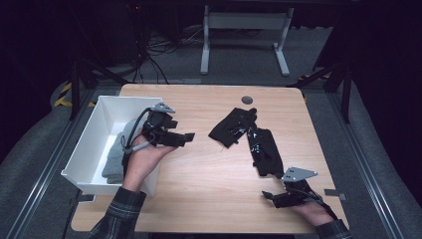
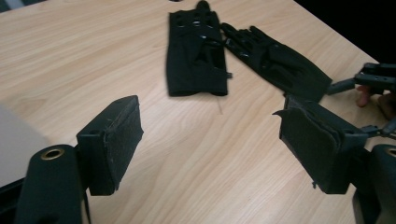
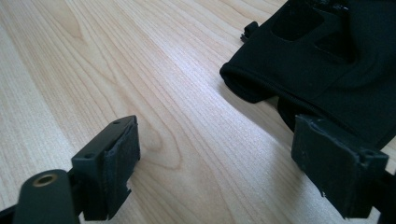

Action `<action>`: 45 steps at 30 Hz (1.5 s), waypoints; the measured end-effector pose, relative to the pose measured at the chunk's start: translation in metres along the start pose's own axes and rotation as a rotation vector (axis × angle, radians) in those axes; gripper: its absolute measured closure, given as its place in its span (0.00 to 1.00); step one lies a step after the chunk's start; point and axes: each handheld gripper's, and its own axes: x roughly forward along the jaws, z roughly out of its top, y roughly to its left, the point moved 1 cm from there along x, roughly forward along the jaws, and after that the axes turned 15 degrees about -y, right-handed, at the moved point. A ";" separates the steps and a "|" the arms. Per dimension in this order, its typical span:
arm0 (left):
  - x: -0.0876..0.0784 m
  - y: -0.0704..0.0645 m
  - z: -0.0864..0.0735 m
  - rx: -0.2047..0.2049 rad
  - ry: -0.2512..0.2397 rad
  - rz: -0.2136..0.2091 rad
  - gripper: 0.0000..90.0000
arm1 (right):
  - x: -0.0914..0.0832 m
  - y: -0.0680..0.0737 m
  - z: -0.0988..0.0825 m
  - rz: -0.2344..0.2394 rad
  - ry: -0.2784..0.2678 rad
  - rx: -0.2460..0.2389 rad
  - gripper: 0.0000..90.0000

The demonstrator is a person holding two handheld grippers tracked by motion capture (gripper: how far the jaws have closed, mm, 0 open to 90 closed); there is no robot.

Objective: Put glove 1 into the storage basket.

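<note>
Your left claw (image 1: 189,136) hangs with its jaws spread and nothing between them, just over the right wall of the white bin (image 1: 94,129) at the counter's (image 1: 199,199) left edge. That bin overhangs the left side of the counter and holds a grey cloth (image 1: 115,159); its wall lies right under your left hand (image 1: 144,159), so you have little room on that side. To the right of the claw you have a wide strip of bare wood, open all the way to the near edge.

Past that strip lie the two black gloves. The left glove (image 1: 231,127) lies flat near the middle of the counter, fingers toward the far edge. The right glove (image 1: 266,152) touches it at the fingers and runs back toward you at a slant. From the left gripper view the left glove (image 2: 196,56) lies straight ahead with clear wood between, and the right glove (image 2: 280,60) lies beside it.

Your right claw (image 1: 268,196) sits low near the front right corner, jaws spread and empty, pointing left. The cuff of the right glove (image 3: 327,60) lies just beside its far jaw; whether they touch you cannot tell. The near edge is close behind your right hand (image 1: 311,211). A round grommet (image 1: 247,99) sits by the far edge, well apart from both gloves.
</note>
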 end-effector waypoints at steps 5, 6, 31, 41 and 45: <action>0.017 -0.014 -0.013 0.017 0.010 -0.043 0.25 | 0.000 0.000 0.000 0.001 0.001 -0.002 0.17; 0.021 -0.016 -0.018 0.026 0.019 -0.047 0.26 | 0.000 0.000 0.000 0.001 0.001 -0.003 0.17; 0.060 -0.027 -0.121 0.113 0.125 -0.093 0.20 | -0.002 0.000 0.004 0.016 0.019 -0.026 0.26; 0.068 -0.031 -0.141 0.253 0.150 -0.105 0.12 | -0.005 -0.006 0.031 0.006 -0.028 -0.013 0.66; 0.070 -0.033 -0.144 0.269 0.150 -0.114 0.05 | 0.002 -0.012 0.038 0.014 -0.021 0.004 0.80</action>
